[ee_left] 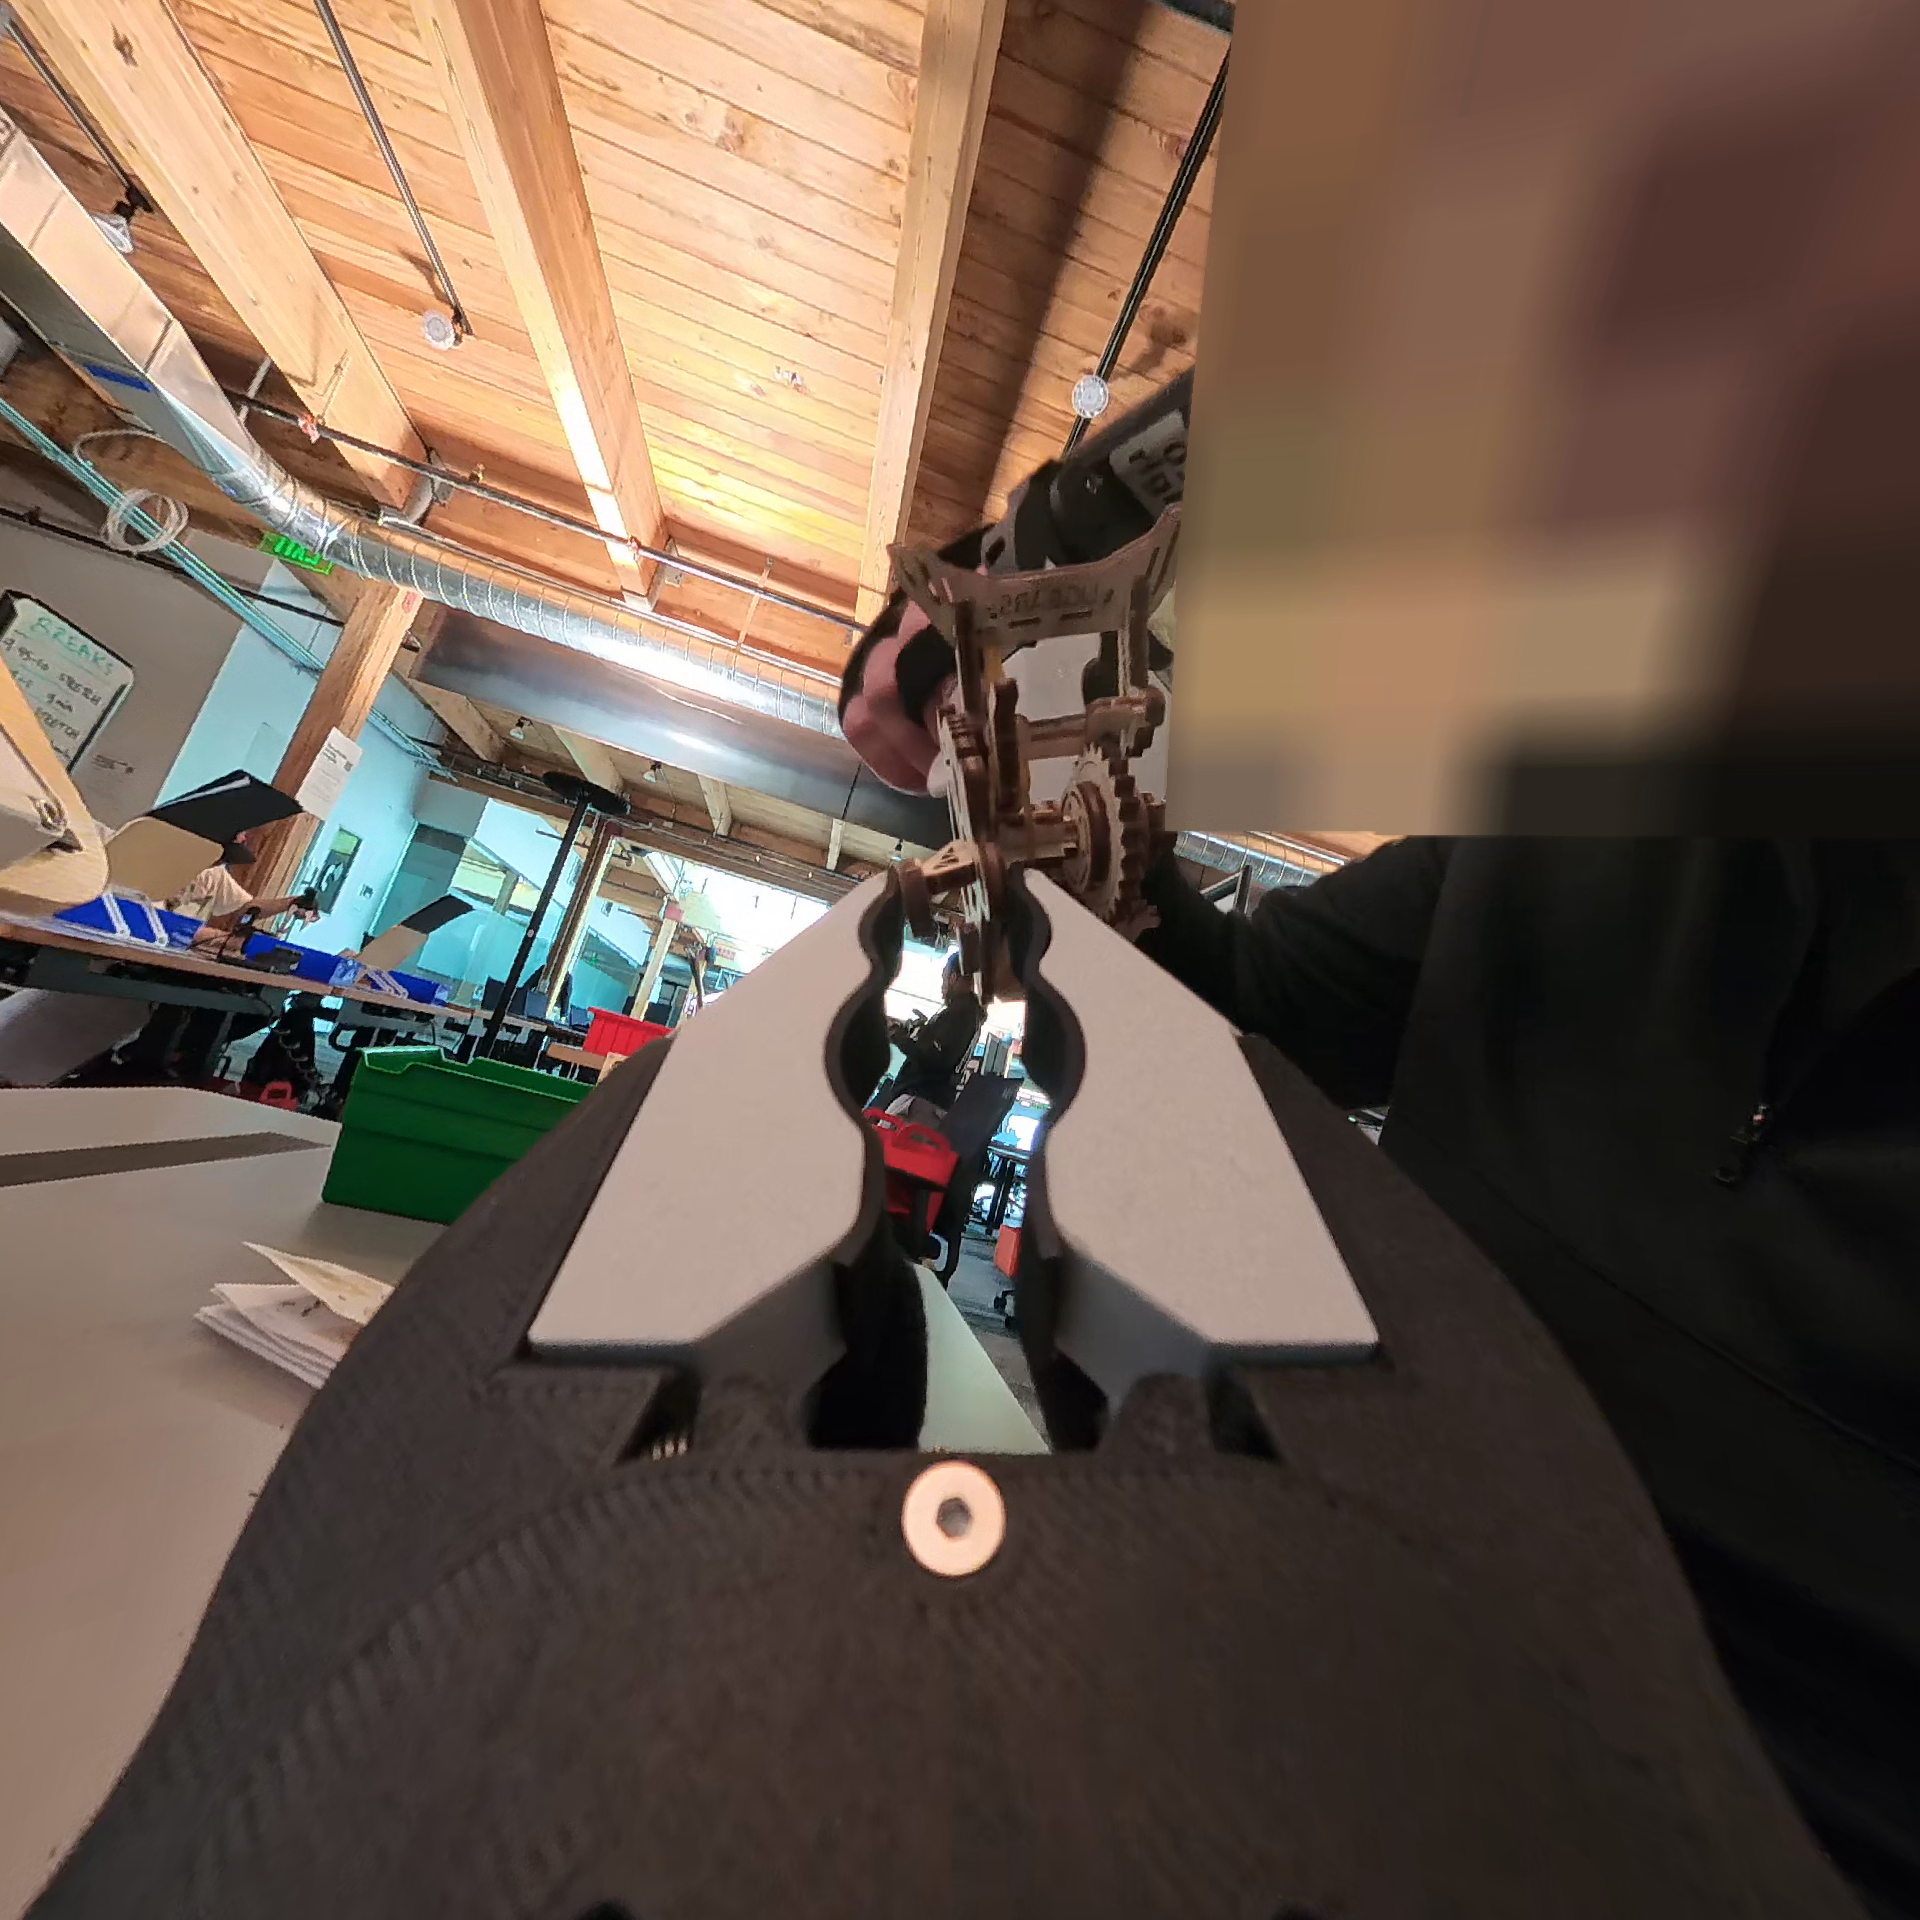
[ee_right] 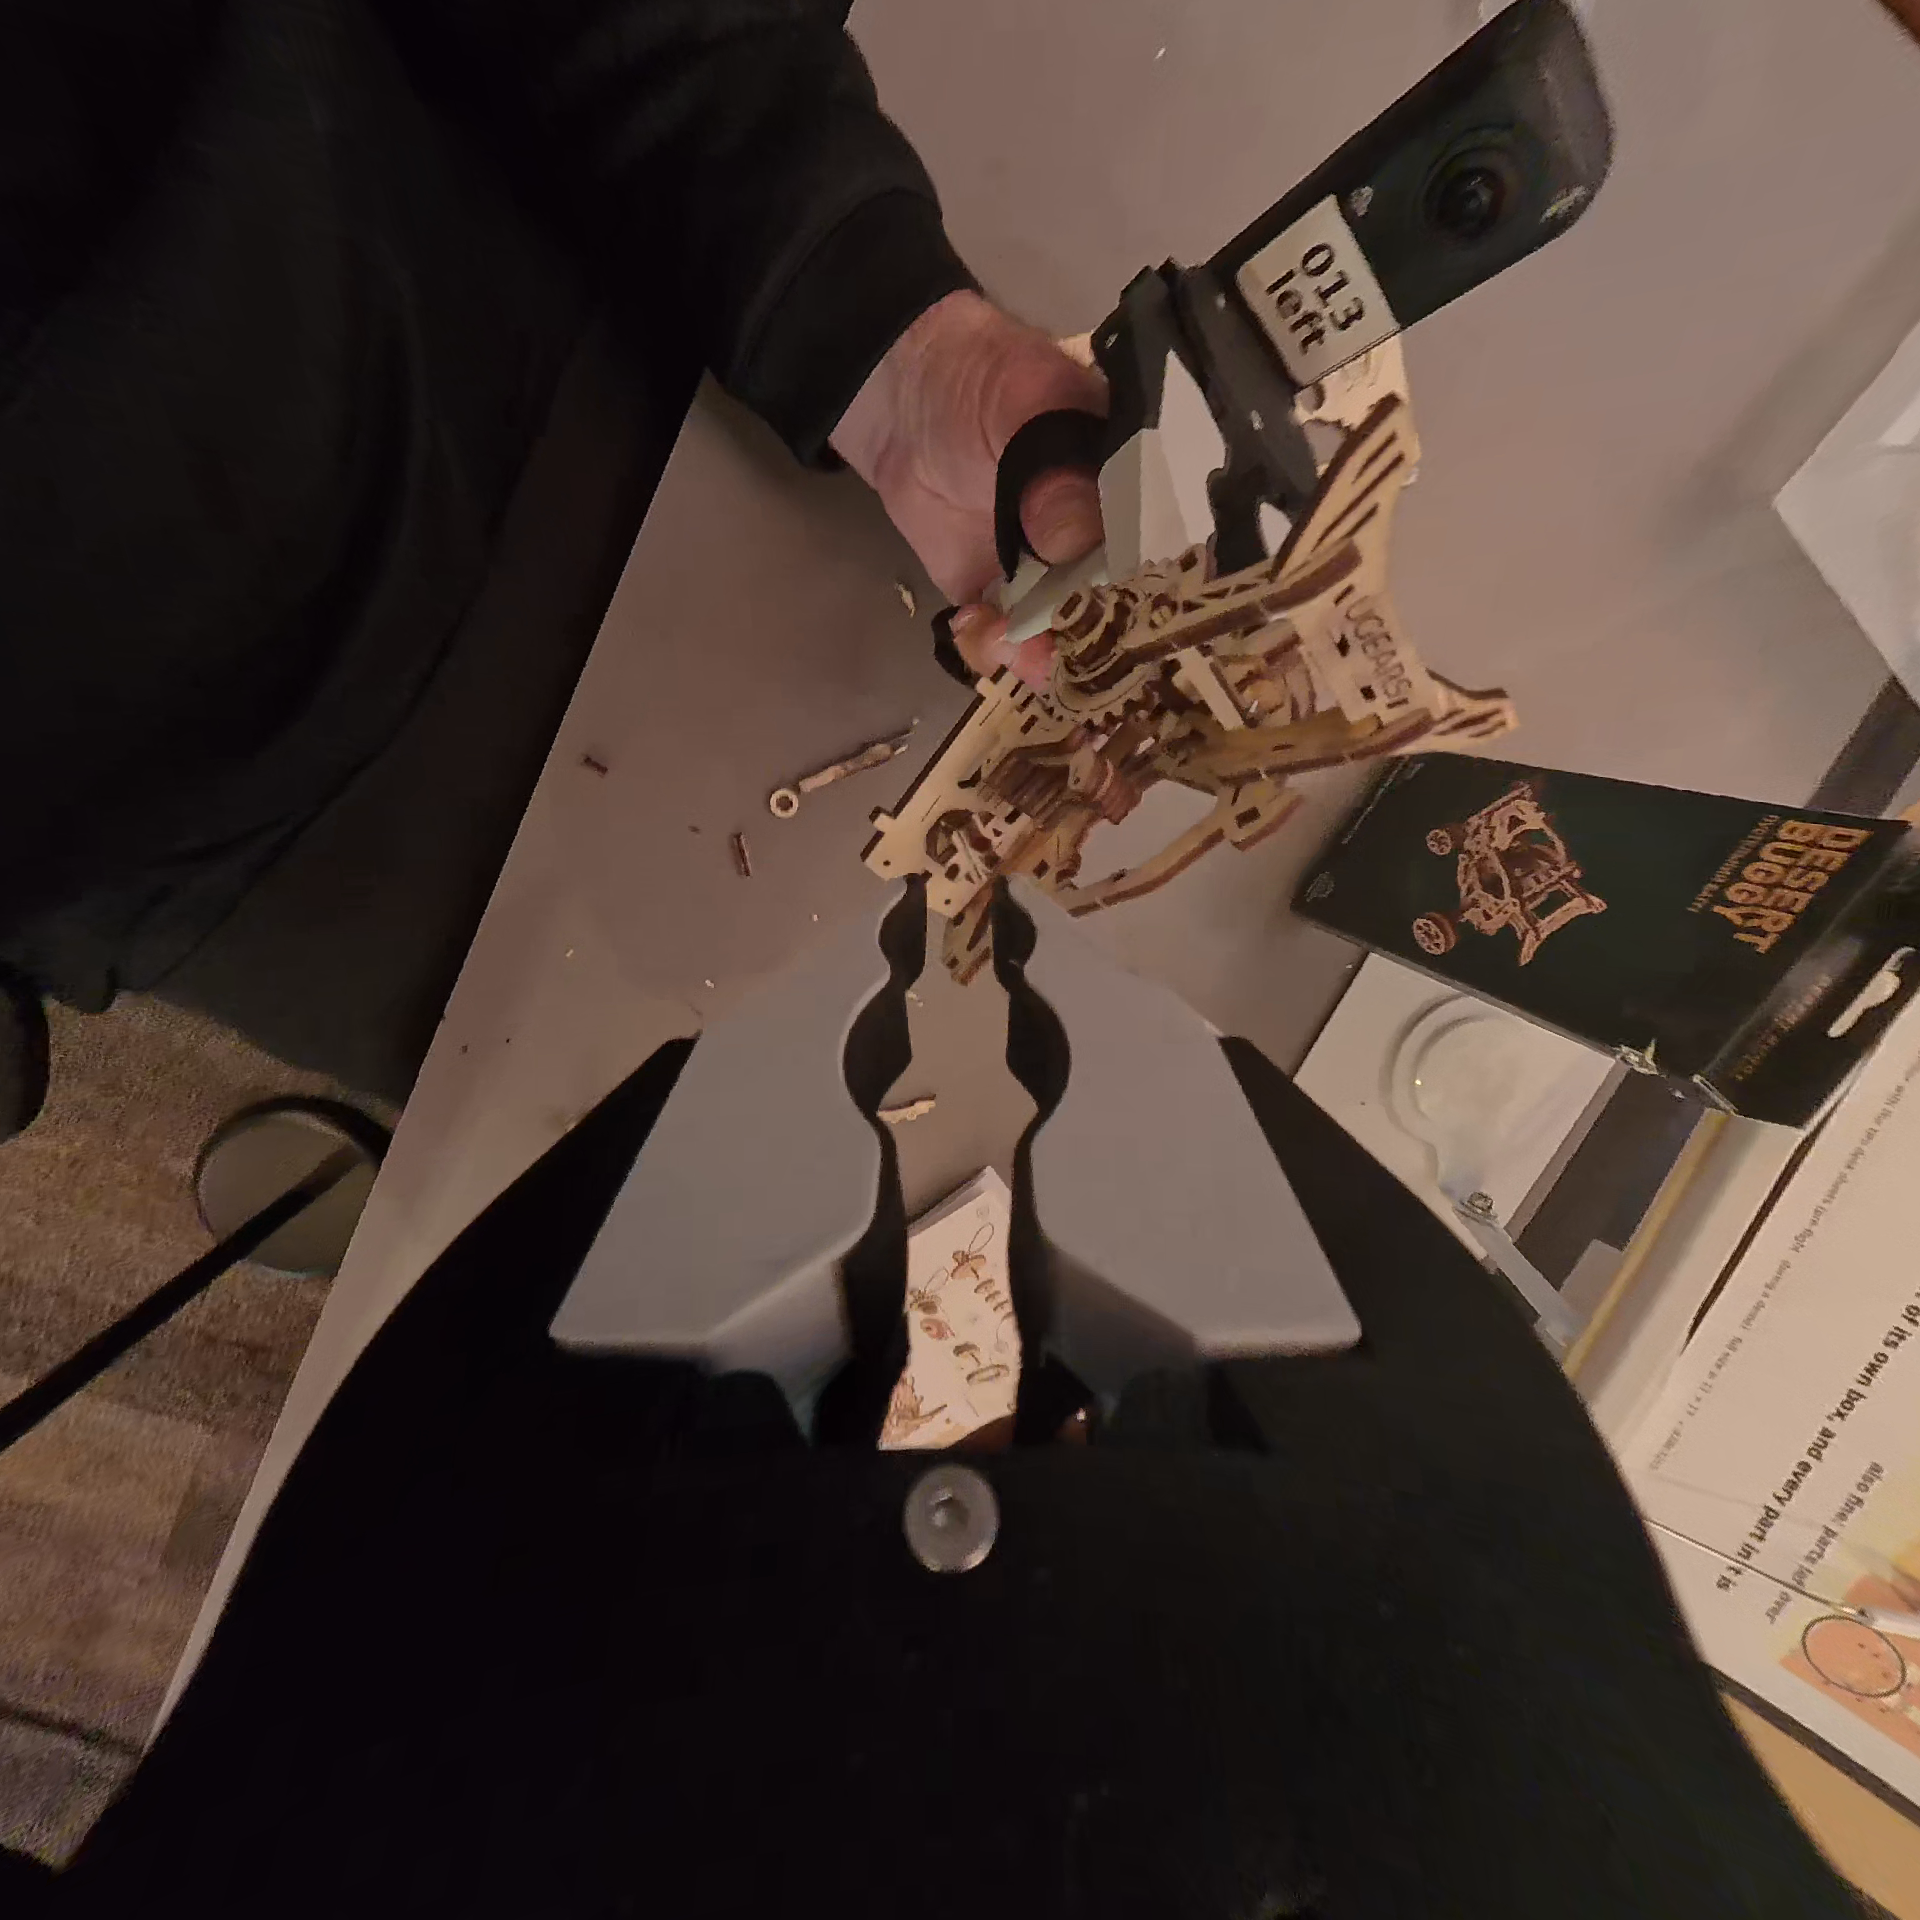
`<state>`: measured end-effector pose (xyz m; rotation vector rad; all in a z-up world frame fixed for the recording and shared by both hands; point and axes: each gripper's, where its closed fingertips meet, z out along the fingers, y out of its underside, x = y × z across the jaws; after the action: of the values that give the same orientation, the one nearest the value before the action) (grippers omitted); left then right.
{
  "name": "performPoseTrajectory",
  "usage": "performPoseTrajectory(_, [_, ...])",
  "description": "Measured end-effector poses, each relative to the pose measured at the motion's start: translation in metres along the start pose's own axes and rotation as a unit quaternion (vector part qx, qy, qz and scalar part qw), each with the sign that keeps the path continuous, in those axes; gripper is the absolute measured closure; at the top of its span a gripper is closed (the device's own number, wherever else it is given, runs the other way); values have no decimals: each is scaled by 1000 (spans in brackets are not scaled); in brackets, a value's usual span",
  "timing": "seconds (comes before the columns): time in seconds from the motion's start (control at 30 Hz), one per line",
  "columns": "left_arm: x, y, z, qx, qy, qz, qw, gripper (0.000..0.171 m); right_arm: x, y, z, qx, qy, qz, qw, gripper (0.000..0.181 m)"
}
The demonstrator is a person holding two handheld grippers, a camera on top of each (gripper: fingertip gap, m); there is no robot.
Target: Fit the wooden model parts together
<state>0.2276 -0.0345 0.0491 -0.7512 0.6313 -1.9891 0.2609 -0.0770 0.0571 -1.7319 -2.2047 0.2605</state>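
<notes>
A partly built wooden model (ee_left: 1039, 790) with gears and laser-cut plates is held in the air between both grippers. My left gripper (ee_left: 961, 899) points up toward the ceiling and is shut on a small hub and plate at the model's lower end. My right gripper (ee_right: 954, 909) points down at the table and is shut on a thin plate edge of the same model (ee_right: 1143, 748). The left gripper's camera housing (ee_right: 1455, 177) and the hand (ee_right: 966, 457) holding it show beyond the model. The contact points inside the model are partly hidden.
The grey table (ee_right: 644, 935) carries loose wooden bits (ee_right: 831, 774), a black model box (ee_right: 1600, 925), a printed sheet (ee_right: 1787, 1455) and a small booklet (ee_right: 956, 1309). A green bin (ee_left: 436, 1132) and folded papers (ee_left: 301, 1309) sit to the left. A person in black (ee_left: 1558, 1143) is close. My right fingertips sit around 6 centimeters from my left ones.
</notes>
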Motion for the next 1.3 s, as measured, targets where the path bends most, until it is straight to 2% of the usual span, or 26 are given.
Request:
performPoseTrajectory(0.17, [0, 1, 1, 0, 1, -1, 1000, 155, -3, -1, 8, 20, 27, 4, 999, 171])
performPoseTrajectory(0.37, [0, -1, -1, 4, 0, -1, 1000, 155, -11, -1, 13, 32, 17, 15, 999, 174])
performPoseTrajectory(0.7, [1, -1, 0, 3, 3, 1, 1000, 155, 1, 3, 8, 44, 41, 34, 998, 171])
performPoseTrajectory(0.93, [2, 0, 0, -1, 3, 4, 1000, 155, 2, 5, 14, 43, 26, 39, 998, 178])
performPoseTrajectory(1.17, [1, -3, -1, 4, 2, 5, 1000, 155, 7, 3, -3, 58, 56, 63, 995, 166])
performPoseTrajectory(1.3, [1, -10, -6, 11, -3, 12, 1000, 155, -13, 10, 1, 83, 67, 112, 988, 164])
